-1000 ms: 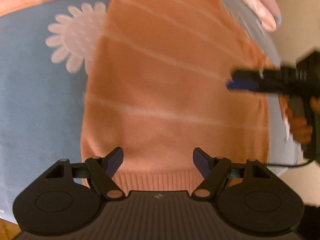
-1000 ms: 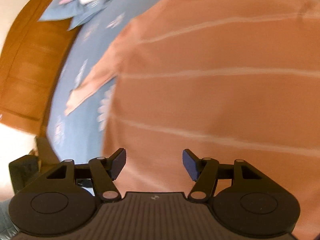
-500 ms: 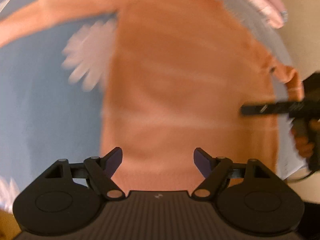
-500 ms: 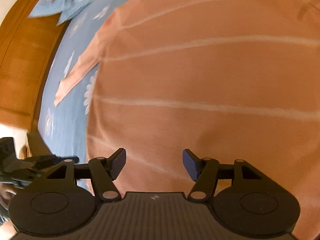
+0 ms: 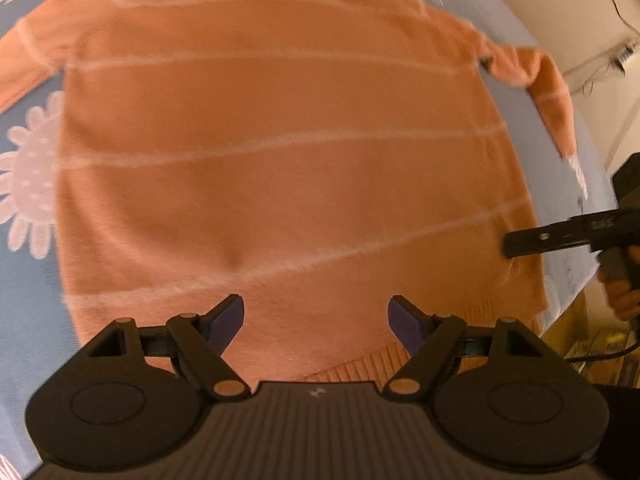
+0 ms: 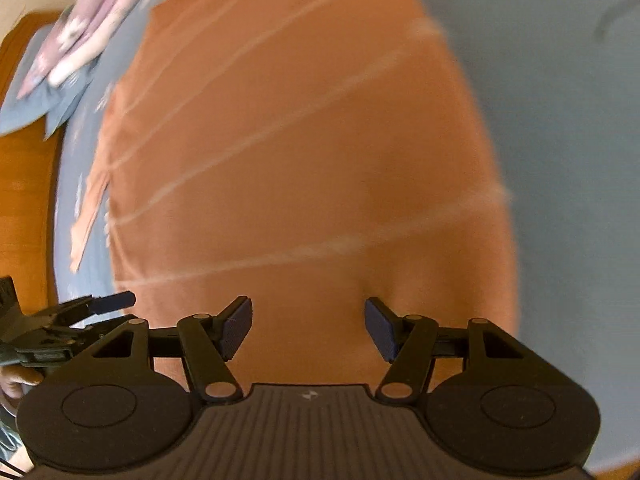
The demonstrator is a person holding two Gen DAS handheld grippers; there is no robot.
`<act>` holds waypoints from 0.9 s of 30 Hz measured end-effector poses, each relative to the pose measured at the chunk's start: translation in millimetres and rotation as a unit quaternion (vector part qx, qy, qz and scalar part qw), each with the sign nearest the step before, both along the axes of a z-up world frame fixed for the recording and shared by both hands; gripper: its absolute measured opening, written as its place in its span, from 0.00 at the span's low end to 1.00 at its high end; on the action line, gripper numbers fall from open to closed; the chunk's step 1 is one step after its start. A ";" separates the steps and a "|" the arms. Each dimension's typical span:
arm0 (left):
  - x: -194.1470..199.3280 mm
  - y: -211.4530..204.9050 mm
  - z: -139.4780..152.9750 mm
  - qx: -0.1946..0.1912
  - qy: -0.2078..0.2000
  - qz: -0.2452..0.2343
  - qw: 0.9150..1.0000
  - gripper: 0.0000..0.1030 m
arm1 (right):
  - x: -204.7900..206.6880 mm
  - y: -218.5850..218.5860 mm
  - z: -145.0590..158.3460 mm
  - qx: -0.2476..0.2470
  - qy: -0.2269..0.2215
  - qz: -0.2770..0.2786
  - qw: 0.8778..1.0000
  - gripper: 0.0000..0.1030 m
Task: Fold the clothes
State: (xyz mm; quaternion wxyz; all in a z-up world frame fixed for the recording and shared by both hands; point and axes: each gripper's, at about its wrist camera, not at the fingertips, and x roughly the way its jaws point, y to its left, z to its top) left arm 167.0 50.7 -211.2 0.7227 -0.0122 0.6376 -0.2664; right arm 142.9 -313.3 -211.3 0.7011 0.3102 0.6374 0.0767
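An orange sweater (image 5: 280,140) with thin pale stripes lies spread flat on a blue bedsheet (image 5: 24,288). Its ribbed hem (image 5: 360,364) is nearest me, and one sleeve (image 5: 536,80) stretches out to the right. My left gripper (image 5: 316,320) hovers open over the hem's middle with nothing between its fingers. In the right wrist view the sweater (image 6: 300,160) fills the frame, and my right gripper (image 6: 308,328) is open and empty above it. The right gripper (image 5: 520,240) also shows at the sweater's right side, held by a hand (image 5: 624,296). The left gripper (image 6: 120,310) shows at the lower left.
The sheet has a white flower print (image 5: 28,196). Pillows (image 6: 60,52) lie at the far end of the bed, beside a wooden panel (image 6: 24,200). A pale wall with cables (image 5: 600,56) stands past the bed's right edge. Bare sheet (image 6: 560,120) lies right of the sweater.
Both cameras swung and rolled over the sweater. The left view slid right, bringing the right sleeve into sight. The right view turned, exposing bare sheet on the right. Both grippers stayed open.
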 end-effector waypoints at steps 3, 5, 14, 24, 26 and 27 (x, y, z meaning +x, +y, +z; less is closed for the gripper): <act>-1.3 -3.1 -11.1 0.020 0.022 -0.011 0.999 0.77 | -11.9 -7.7 3.5 -0.031 0.017 -0.014 0.999 0.70; -3.5 -3.6 -15.1 0.031 0.030 -0.022 0.999 0.82 | -17.5 -10.1 7.4 -0.040 0.021 -0.014 0.999 0.70; -5.5 -17.4 -16.2 0.060 0.040 -0.064 0.995 0.93 | -17.4 -2.4 6.8 -0.065 0.017 0.005 0.998 0.71; 1.5 -17.8 -9.3 0.072 0.066 -0.043 0.994 0.93 | -37.3 -15.4 21.3 -0.040 0.011 -0.041 0.998 0.71; 2.6 -20.8 -0.6 0.070 0.057 -0.045 0.995 0.93 | -30.6 -11.7 17.5 -0.031 0.001 -0.041 0.999 0.71; 3.3 -23.1 4.5 0.072 0.049 -0.050 0.995 0.93 | -29.0 -9.8 12.3 -0.031 0.003 -0.040 0.999 0.71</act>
